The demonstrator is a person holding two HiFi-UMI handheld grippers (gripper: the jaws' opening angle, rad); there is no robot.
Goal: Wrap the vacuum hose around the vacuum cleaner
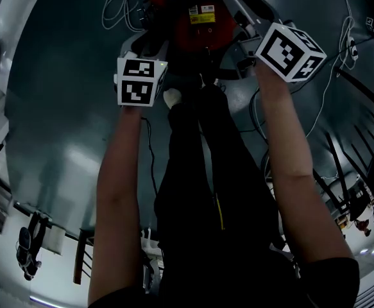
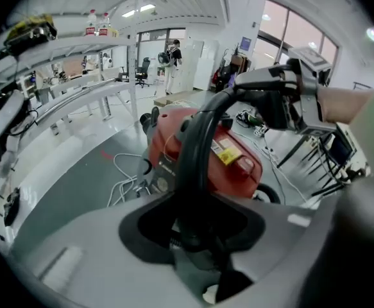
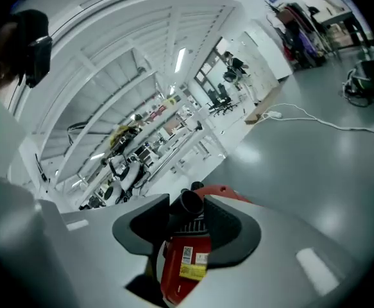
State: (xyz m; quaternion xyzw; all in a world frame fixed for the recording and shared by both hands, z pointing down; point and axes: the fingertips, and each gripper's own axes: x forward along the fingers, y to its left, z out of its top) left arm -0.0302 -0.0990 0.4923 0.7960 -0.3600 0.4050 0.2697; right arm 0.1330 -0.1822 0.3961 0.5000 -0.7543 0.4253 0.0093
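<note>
The red vacuum cleaner [image 1: 203,18] stands on the grey floor just ahead of the person's legs. Its black hose [image 2: 196,149] rises from between the jaws of my left gripper [image 2: 196,215], which is shut on it. From there the hose arches over the red body [image 2: 228,162] to my right gripper [image 2: 273,98]. In the right gripper view the hose's open end [image 3: 190,204] sits between the dark pads of the right gripper [image 3: 190,212], which is shut on it, with the vacuum's labelled body [image 3: 187,265] below. Both marker cubes show in the head view, the left cube [image 1: 140,82] and the right cube [image 1: 290,50].
White cables [image 2: 119,179] lie looped on the floor left of the vacuum, and more cable [image 1: 340,37] trails at the right. Long white racks [image 2: 65,95] run along the left. Black metal stands [image 2: 318,165] crowd the right. A person [image 2: 172,59] stands far off.
</note>
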